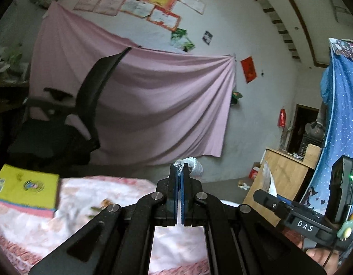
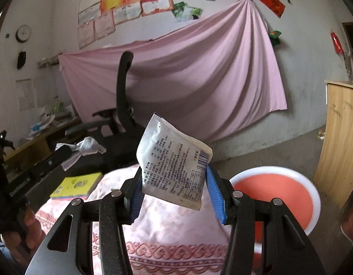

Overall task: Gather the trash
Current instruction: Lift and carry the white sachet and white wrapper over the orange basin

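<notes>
My left gripper (image 1: 180, 171) is clenched on a crumpled white tissue (image 1: 191, 163), pads nearly together, the wad sticking out past the tips; it is held up in the air above the pink floral bedspread (image 1: 84, 197). From the right wrist view the same tissue (image 2: 90, 146) shows at the tip of the left tool, far left.

My right gripper (image 2: 174, 178) has a white printed sachet (image 2: 174, 160) standing between its blue pads (image 2: 214, 194), jaws spread wide; the sachet's lower right edge touches the right pad, and I cannot tell if the left pad makes contact. The sachet is tilted, barcode corner toward the right pad, raised above the bedspread (image 2: 176, 236).

A yellow book (image 1: 25, 185) lies at the far left corner of the bedspread. A red basin with a white rim (image 2: 275, 197) sits just beside the bed's right edge, on the floor side. A black office chair (image 1: 68, 123) stands beyond the bed against a pink sheet on the wall (image 1: 153, 105). A wooden cabinet (image 2: 339, 142) is at far right.
</notes>
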`<state>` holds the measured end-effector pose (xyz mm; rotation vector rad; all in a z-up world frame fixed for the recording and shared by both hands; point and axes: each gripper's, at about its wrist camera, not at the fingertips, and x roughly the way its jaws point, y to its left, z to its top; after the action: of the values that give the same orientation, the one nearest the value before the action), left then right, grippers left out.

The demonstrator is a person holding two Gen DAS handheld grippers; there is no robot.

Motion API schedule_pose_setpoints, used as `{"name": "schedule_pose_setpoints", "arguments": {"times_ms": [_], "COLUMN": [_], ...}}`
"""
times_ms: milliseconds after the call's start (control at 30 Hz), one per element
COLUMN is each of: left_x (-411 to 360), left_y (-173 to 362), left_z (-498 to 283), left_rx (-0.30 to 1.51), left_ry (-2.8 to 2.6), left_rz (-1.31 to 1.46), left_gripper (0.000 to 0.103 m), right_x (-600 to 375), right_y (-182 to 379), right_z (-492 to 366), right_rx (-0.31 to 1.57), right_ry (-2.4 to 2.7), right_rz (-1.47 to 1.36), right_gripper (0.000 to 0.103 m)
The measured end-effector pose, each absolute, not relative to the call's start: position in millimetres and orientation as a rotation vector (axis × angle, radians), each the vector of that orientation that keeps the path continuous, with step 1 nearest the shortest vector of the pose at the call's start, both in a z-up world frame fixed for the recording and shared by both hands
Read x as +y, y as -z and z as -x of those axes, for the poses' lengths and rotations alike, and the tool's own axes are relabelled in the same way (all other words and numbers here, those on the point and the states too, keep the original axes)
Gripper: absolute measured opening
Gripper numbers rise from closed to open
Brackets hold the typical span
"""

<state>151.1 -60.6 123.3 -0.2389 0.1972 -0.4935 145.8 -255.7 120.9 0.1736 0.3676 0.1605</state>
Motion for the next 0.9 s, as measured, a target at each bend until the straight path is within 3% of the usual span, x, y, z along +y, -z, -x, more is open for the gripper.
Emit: {"name": "schedule_pose_setpoints", "arguments": {"times_ms": [433,900], "left_x": [-147,-204], "left_y": [-145,-122], "left_z": [-191,-209], "left_rx": [0.186,0.246], "left_ry": [0.588,0.615], "left_rz": [0.247,0.140], "left_gripper": [0.000,0.000], "right_x": [-324,-369], "right_y": [-149,-88], "right_z": [-152,-168], "right_rx": [0.324,0.273], "right_ry": [-0.060,-0.010], "right_rz": [-0.135,-0.241], "right_gripper": [0.048,0.048]}}
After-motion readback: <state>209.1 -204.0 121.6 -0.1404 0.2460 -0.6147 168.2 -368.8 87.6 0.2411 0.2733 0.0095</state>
